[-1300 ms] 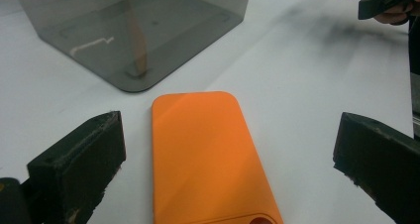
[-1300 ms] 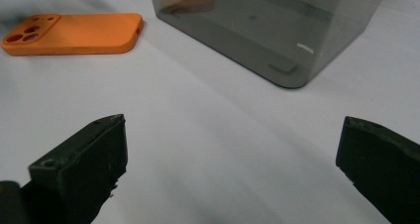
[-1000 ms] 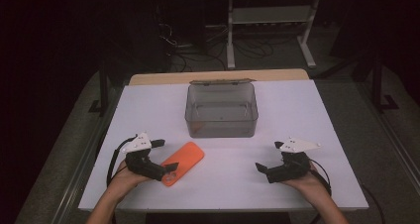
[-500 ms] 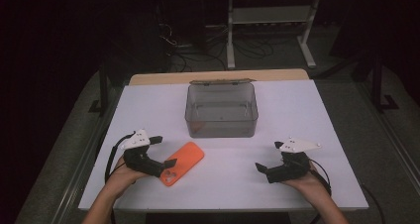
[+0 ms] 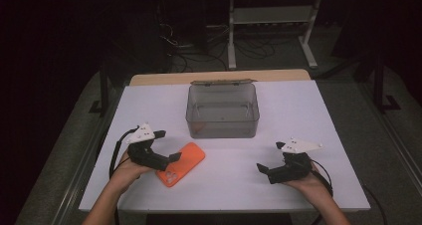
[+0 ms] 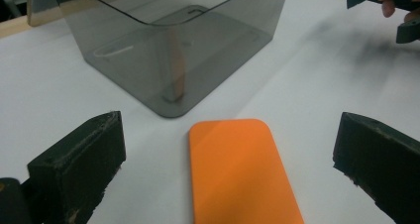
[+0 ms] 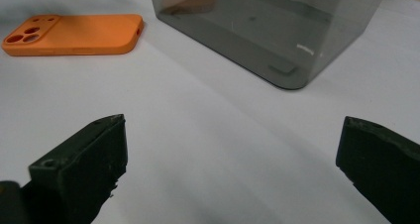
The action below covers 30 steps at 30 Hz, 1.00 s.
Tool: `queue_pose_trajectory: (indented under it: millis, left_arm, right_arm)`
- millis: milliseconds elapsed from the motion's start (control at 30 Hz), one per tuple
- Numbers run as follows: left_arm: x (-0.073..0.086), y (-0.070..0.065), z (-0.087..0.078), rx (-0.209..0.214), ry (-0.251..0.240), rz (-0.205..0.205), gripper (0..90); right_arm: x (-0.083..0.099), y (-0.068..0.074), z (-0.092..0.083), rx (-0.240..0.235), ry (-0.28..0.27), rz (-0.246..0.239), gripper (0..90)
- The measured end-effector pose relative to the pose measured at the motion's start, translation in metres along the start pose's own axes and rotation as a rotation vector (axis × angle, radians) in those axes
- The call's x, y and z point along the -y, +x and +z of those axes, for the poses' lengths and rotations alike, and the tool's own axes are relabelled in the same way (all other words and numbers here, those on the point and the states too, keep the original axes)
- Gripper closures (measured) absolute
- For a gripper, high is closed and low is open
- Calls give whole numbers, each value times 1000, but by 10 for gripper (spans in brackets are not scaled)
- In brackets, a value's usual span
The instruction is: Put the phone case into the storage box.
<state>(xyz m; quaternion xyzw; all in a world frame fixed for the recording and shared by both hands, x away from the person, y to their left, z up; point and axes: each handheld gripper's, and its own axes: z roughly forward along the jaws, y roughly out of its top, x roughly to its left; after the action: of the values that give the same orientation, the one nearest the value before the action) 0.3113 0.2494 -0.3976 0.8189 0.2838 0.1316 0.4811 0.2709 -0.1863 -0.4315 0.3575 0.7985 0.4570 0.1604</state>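
The step in hand looks like the approach to a pick: the left gripper sits with its jaws spread wide and holding nothing, straddling the near end of the orange phone case, which lies flat on the white table, camera cutouts toward the person, at about 7 o'clock from the smoky clear plastic box. In the left gripper view the phone case runs up between the two jaws, touching neither. The next move probably calls for easing forward and low, then closing across the case's long edges. The right gripper rests at 5 o'clock from the box, jaws likewise released, its hand low on the table, well apart from the case.
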Motion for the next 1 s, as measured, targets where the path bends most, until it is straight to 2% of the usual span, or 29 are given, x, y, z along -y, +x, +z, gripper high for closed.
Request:
queue_pose_trajectory:
  millis: [600, 733, 1000]
  left_arm:
    - [-14, -4, 21, -31, -14, -17, 0]
    - [-14, -7, 24, -34, -29, -25, 0]
    - [-11, -6, 25, -52, -18, -29, 0]
  right_arm:
    - [0, -1, 0, -1, -4, 1, 0]
    - [0, 0, 0, -2, -5, 0, 0]
    - [0, 0, 0, -1, -3, -3, 0]
